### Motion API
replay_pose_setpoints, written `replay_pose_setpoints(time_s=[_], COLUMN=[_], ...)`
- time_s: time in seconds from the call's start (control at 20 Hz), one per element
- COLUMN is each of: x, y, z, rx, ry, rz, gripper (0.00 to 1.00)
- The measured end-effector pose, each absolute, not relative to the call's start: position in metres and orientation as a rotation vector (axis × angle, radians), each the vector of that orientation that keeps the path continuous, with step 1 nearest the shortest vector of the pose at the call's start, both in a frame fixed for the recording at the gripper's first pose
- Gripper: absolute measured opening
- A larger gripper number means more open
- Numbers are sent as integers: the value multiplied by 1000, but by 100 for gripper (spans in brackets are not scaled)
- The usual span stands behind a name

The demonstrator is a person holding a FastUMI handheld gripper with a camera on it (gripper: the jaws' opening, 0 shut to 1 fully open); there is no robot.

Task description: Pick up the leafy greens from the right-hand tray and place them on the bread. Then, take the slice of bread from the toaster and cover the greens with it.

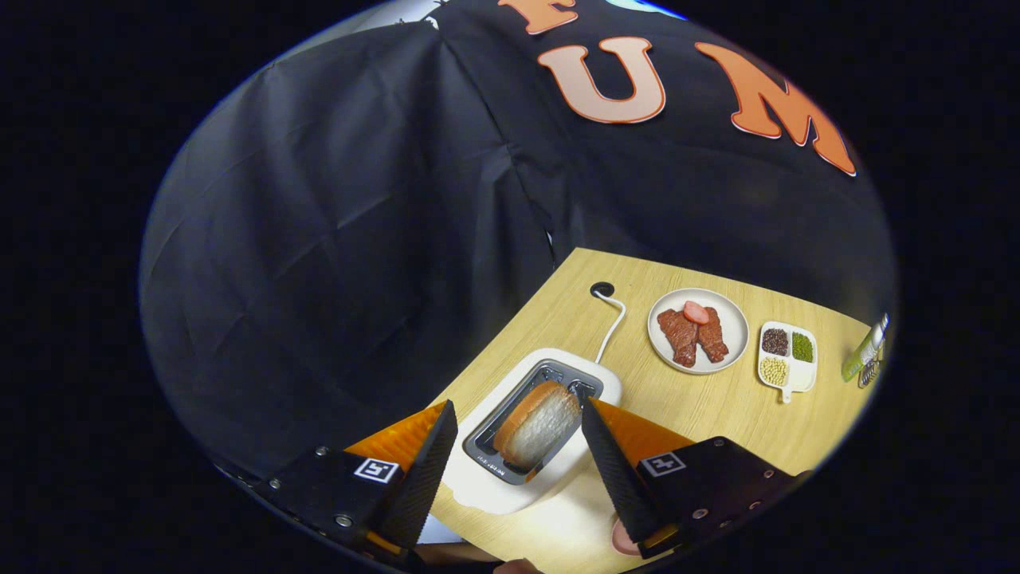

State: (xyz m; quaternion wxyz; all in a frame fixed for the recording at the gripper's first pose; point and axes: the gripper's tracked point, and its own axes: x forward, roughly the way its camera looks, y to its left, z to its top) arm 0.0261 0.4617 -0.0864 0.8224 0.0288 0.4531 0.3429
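A slice of bread with a brown crust stands upright in the slot of a white toaster on the wooden table. My gripper hovers above the toaster and is open, its two fingers spread wide to either side of the slice. The left fingertip stays clear of the bread. The right fingertip sits close by the slice's far edge, and I cannot tell whether it touches.
Beyond the toaster, its white cable runs to a hole in the table. A plate with slices of meat lies further right, then a small divided dish of grains and a green bottle at the table's edge. The booth's black cloth wall hangs close to the left of the toaster.
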Motion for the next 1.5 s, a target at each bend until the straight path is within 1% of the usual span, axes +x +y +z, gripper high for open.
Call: replay_pose_setpoints(time_s=[0.35, 0.45, 0.55, 0.65, 0.75, 0.8, 0.85, 0.9, 0.95, 1.0, 1.1, 1.2, 1.5], x=[34, 30, 31, 33, 32, 33, 35, 36, 38, 36, 33, 30, 22], y=[480, 482, 479, 477, 474, 472, 467, 464, 459, 455, 452, 448, 429], z=[-134, -146, -151, -155, -158, -157, -155, -155, -154, -155, -153, -145, -111], rx=[30, 34, 15, 14, 42, 51, 59, 64, 63, 65, 100, 136, 177], ry=[1093, 1140, 1150, 1137, 1142, 1138, 1133, 1122, 1111, 1108, 1104, 1100, 998], rz=[674, 663, 663, 664, 653, 647, 641, 631, 623, 627, 633, 647, 696], gripper=[94, 92, 87, 78, 65, 55, 51, 41, 36, 26, 17, 13, 13])
